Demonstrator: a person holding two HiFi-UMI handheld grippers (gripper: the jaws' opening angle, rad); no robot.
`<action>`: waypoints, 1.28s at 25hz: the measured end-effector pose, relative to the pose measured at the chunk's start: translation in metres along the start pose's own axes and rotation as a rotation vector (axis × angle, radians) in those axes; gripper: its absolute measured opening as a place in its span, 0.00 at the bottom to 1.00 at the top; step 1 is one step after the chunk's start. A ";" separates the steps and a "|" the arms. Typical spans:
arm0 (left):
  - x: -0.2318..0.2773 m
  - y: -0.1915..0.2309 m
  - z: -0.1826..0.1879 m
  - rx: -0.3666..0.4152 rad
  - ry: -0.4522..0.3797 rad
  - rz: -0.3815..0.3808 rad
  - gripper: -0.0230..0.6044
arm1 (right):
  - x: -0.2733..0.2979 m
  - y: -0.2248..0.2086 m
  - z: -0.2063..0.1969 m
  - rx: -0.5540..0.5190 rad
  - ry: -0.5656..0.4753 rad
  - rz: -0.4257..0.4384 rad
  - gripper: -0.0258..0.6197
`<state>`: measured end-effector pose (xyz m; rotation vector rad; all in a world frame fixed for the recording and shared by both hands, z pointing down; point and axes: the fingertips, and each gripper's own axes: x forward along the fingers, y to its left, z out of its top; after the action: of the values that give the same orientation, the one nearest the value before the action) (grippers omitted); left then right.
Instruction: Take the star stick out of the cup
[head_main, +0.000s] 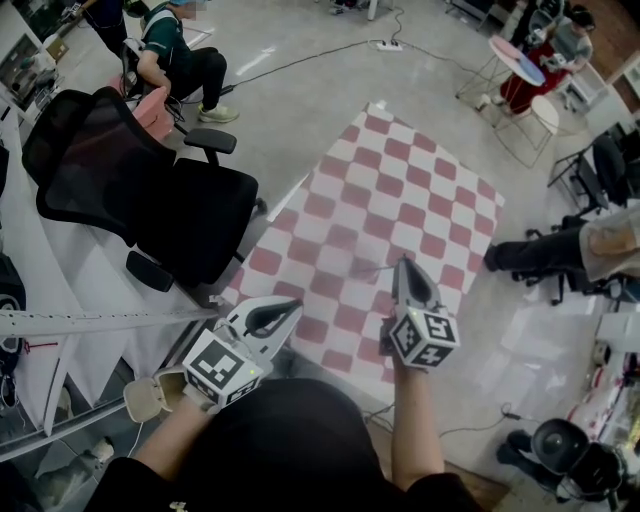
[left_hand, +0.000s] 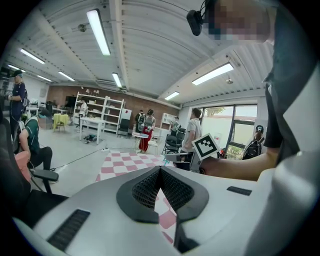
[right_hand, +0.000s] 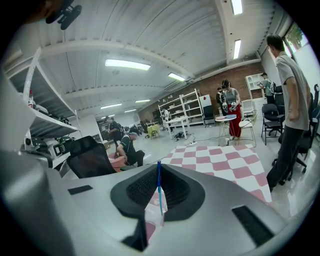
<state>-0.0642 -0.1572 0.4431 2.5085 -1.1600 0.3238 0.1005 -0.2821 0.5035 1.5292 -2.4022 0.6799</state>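
Clamping the thin blue star stick (right_hand: 159, 187) between its closed fingers, the right gripper (right_hand: 159, 169) holds the shaft squarely between the pads, one end reaching just past the fingertips. A pale, see-through shape sits lower between those fingers, against the stick; whether it is the cup cannot be told. The left gripper (left_hand: 160, 172) is clenched on nothing, its fingertips meeting over the pink-and-white checked mat (head_main: 400, 190).

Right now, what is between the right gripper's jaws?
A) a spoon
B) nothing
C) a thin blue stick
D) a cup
C: the right gripper view shows a thin blue stick pinched between the closed jaws of the right gripper.
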 end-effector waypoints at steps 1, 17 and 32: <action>0.000 0.000 0.001 0.001 -0.006 -0.004 0.10 | -0.003 0.002 0.003 -0.003 -0.004 0.001 0.09; 0.008 -0.005 0.029 0.028 -0.087 -0.091 0.10 | -0.100 0.021 0.078 -0.036 -0.197 -0.028 0.09; 0.029 -0.035 0.039 0.057 -0.102 -0.238 0.10 | -0.206 -0.006 0.057 -0.054 -0.241 -0.196 0.09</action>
<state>-0.0170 -0.1720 0.4099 2.7055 -0.8854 0.1702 0.2000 -0.1480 0.3700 1.8872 -2.3659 0.4073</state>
